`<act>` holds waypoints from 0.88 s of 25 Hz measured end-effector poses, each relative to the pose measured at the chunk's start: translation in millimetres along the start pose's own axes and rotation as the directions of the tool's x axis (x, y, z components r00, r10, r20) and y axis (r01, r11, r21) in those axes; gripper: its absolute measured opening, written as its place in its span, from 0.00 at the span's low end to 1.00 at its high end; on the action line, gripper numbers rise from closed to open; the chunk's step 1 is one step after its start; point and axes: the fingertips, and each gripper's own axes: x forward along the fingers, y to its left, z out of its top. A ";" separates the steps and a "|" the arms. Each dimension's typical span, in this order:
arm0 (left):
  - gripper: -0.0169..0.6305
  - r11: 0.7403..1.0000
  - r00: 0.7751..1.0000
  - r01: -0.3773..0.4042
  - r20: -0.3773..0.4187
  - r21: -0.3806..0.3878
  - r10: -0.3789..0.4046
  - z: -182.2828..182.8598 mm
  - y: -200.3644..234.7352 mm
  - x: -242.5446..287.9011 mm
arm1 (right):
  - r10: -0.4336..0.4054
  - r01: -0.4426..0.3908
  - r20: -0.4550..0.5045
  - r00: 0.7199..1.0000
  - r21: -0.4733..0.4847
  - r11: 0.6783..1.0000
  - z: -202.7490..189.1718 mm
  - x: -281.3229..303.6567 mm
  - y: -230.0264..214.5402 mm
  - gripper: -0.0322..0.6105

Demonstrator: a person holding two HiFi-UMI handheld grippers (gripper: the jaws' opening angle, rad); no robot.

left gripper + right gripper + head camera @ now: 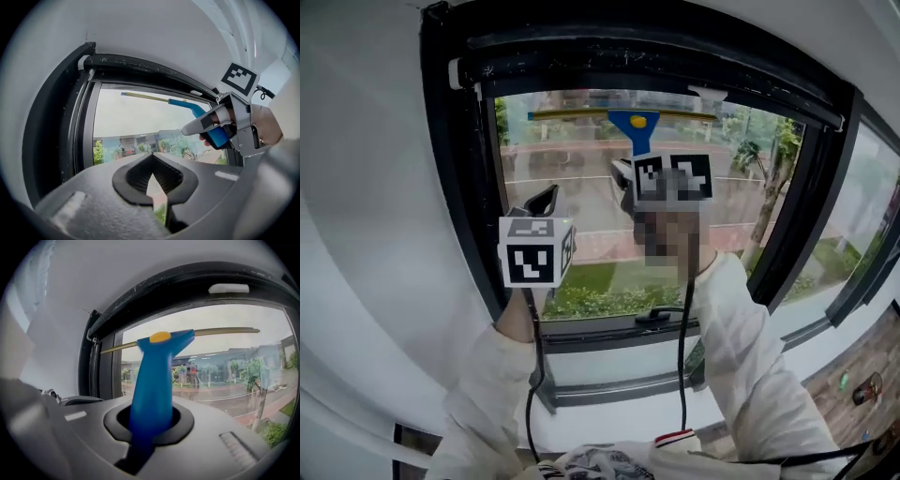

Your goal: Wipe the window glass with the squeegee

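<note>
Right hand-held gripper (pixel 151 425) clamped on blue squeegee (pixel 157 366) handle. Blade lies along top edge of window glass (pixel 694 234), likely set for downward pull. Left hand-held gripper (pixel 152 180) closed, empty, hovers near left frame (pixel 455 187), clear of stroke path.

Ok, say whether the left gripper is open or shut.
Shut. On the left gripper the jaws meet, nothing between them; the right gripper holds the squeegee.

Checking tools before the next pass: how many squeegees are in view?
1. The blue-handled squeegee is clamped in the right gripper, its blade along the top of the window glass. The left gripper holds nothing. No other is visible.
</note>
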 end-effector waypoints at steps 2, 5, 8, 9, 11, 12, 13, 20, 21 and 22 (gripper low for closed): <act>0.03 1.000 1.000 0.004 0.022 0.009 -0.004 16.6 1.8 3.6 | -0.017 0.017 0.014 1.000 0.005 1.000 16.7 4.9 -3.4 0.12; 0.03 1.000 0.999 -0.002 0.038 0.010 0.001 33.3 8.5 7.0 | -0.035 0.036 0.038 0.999 -0.007 0.999 36.5 10.6 -2.3 0.12; 0.03 1.000 0.999 0.000 0.046 0.006 -0.001 45.9 13.8 15.1 | -0.017 0.017 0.048 0.999 0.001 1.000 50.7 16.9 4.2 0.12; 0.03 1.000 0.999 0.004 0.051 0.005 -0.004 50.7 14.1 18.0 | -0.022 0.022 0.052 0.998 -0.006 1.000 54.5 18.6 4.8 0.12; 0.03 1.000 0.999 0.010 0.051 0.001 -0.010 57.2 14.9 22.3 | -0.035 0.036 0.056 0.998 -0.016 0.999 59.5 22.6 5.8 0.12; 0.03 1.000 0.999 0.009 0.048 0.001 -0.009 59.0 16.2 23.9 | -0.033 0.033 0.055 0.998 -0.010 0.999 60.5 25.6 6.9 0.12; 0.03 1.000 0.999 0.007 0.046 0.004 -0.007 60.6 17.7 25.3 | -0.029 0.029 0.053 0.998 0.001 1.000 61.5 28.8 7.7 0.12; 0.03 1.000 0.999 0.016 0.050 0.001 -0.016 62.5 21.1 29.6 | -0.039 0.038 0.052 0.998 0.011 0.999 64.3 38.8 8.2 0.12; 0.03 1.000 0.999 0.020 0.050 -0.002 -0.019 61.6 20.8 30.3 | -0.040 0.039 0.048 0.998 0.011 0.999 62.6 40.2 7.6 0.12; 0.03 1.000 0.998 0.021 0.051 -0.002 -0.021 61.0 20.7 31.1 | -0.043 0.042 0.043 0.998 0.012 0.999 60.4 41.5 6.4 0.12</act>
